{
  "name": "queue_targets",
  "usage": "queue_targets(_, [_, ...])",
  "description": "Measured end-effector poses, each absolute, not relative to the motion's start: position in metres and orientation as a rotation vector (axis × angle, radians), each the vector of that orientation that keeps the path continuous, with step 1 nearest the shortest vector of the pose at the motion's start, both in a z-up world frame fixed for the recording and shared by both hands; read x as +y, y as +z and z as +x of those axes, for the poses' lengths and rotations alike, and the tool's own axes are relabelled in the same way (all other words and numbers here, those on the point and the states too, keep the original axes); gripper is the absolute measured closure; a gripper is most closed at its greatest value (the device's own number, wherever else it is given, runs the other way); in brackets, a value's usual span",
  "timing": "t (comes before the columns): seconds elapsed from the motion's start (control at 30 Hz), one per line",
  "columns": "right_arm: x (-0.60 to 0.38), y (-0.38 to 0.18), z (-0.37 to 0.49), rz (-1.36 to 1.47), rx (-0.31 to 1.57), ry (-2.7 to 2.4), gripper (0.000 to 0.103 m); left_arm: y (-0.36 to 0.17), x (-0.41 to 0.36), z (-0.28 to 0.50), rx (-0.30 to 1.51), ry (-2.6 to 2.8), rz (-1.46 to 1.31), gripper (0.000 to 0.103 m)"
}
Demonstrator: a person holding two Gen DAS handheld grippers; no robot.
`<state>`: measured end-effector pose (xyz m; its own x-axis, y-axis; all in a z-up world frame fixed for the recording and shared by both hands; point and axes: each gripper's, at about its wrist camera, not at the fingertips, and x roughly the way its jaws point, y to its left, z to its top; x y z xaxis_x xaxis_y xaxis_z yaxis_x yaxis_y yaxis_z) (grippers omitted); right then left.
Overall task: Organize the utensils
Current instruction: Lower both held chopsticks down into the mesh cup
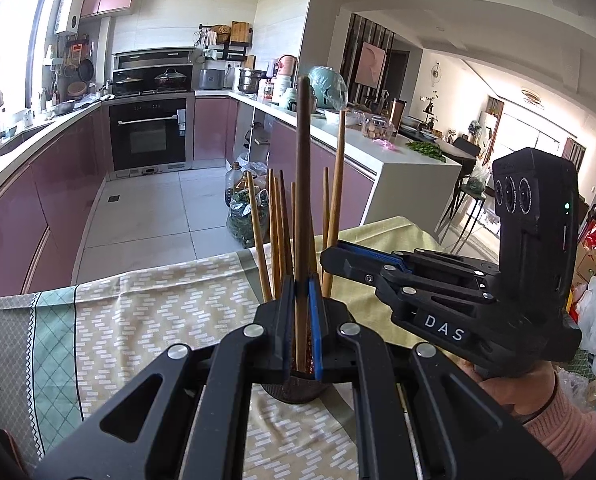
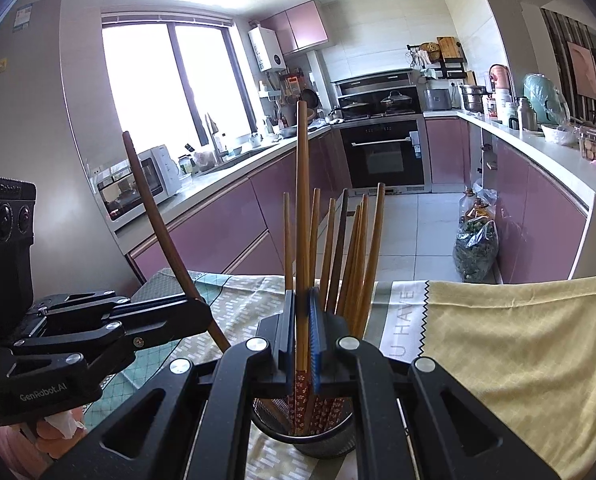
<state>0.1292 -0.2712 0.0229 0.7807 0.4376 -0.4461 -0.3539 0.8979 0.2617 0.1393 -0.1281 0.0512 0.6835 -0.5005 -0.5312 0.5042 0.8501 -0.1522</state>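
Up close, the left gripper has its blue-padded jaws pressed onto a single dark brown chopstick, which stands nearly upright in the left wrist view, its lower end reaching down toward a dark mesh holder just below the jaws. Only the right wrist view shows that same chopstick leaning, its top tilted away to the left while the left gripper clamps it low down. The right gripper pinches a lighter, tan chopstick with a red flowered foot; this stick stands upright with its foot down inside the holder. From the left wrist view the right gripper comes in from the right, and whether the tan stick beside it sits between its jaws cannot be told there. The bundle of other chopsticks fans out of the holder just behind the right gripper's jaws; the left view shows them too, though the holder's inside is hidden by the gripper there. The holder stands on a table covered by a patterned cloth and, farther right, a plain yellow cloth, with a purple-fronted kitchen counter far behind
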Motion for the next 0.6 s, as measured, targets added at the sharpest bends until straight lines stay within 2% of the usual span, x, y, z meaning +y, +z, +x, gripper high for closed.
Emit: queue_targets(0.6, [-0.262, 0.0, 0.133, 0.161, 0.608, 0.425, 0.097, 0.028, -0.137, 0.169, 0.655, -0.553, 0.045, 0.095])
